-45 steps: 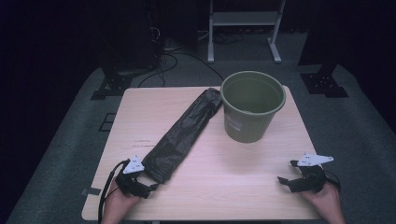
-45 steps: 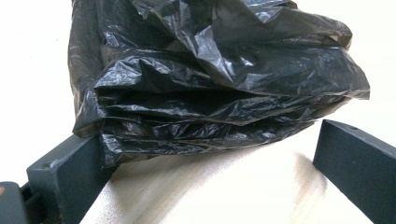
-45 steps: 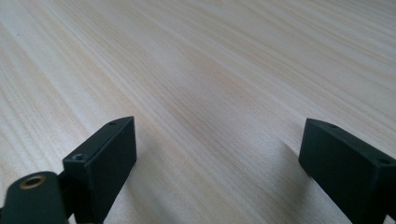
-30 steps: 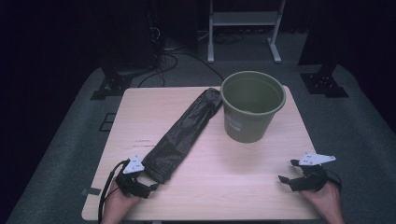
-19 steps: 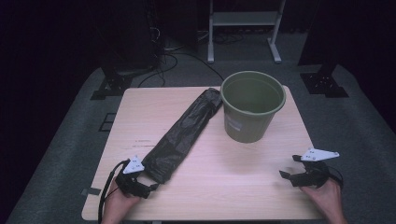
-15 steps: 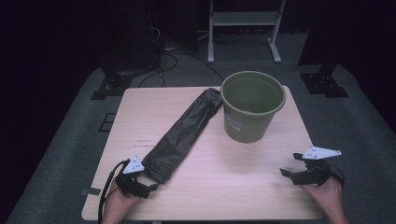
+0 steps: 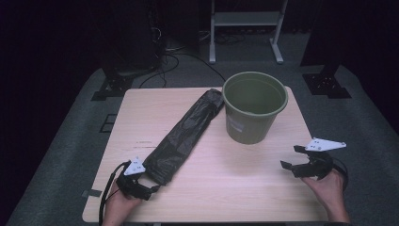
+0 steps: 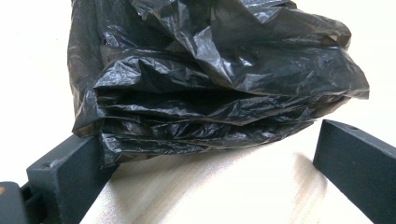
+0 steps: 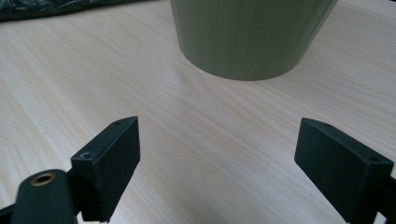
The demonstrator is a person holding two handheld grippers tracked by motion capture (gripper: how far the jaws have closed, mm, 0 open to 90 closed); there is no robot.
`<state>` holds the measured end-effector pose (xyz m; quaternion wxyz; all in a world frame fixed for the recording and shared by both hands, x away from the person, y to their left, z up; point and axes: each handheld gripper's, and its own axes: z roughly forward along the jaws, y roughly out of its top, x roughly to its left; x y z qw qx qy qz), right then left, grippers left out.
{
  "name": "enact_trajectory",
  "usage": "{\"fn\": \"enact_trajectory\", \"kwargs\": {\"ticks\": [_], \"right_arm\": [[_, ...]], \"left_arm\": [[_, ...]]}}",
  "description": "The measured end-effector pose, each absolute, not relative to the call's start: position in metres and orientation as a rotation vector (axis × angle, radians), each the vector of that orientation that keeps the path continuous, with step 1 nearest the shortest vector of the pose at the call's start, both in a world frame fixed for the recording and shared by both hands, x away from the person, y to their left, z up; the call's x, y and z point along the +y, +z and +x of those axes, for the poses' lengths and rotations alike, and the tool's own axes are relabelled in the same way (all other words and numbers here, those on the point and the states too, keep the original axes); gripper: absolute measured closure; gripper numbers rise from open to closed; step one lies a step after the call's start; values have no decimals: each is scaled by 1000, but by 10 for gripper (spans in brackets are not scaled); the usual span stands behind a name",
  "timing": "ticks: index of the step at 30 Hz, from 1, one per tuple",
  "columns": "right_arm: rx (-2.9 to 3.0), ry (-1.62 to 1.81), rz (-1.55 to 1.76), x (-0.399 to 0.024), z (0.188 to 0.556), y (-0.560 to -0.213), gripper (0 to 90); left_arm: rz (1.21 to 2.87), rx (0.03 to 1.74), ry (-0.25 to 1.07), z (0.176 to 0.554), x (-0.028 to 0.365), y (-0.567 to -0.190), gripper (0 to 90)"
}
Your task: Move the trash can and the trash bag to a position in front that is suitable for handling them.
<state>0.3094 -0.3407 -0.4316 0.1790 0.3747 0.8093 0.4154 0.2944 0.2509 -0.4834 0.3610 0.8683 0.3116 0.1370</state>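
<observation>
Bag (image 7: 184,137) lies long across the table (image 7: 235,197), its near end between the wide jaws of the left gripper (image 7: 149,189). Squeeze only a thin fold. The right gripper (image 7: 288,159) hangs wide, holding nothing. The green bucket (image 7: 254,113) stands far right, near the bag's far end.

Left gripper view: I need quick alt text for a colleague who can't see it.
A folded black bag lies on a pale wooden table, its near end between the open left tongs. One black jaw touches the bag's lower left edge; the other stands apart at right, with bare table between it and the bag.
</observation>
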Motion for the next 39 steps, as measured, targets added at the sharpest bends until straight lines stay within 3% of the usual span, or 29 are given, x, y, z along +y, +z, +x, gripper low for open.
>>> {"fn": "enact_trajectory", "kwargs": {"ticks": [39], "right_arm": [[2278, 1268, 1071, -334, 338, -369, 130]], "left_arm": [[2238, 802, 352, 295, 251, -483, 0]]}}
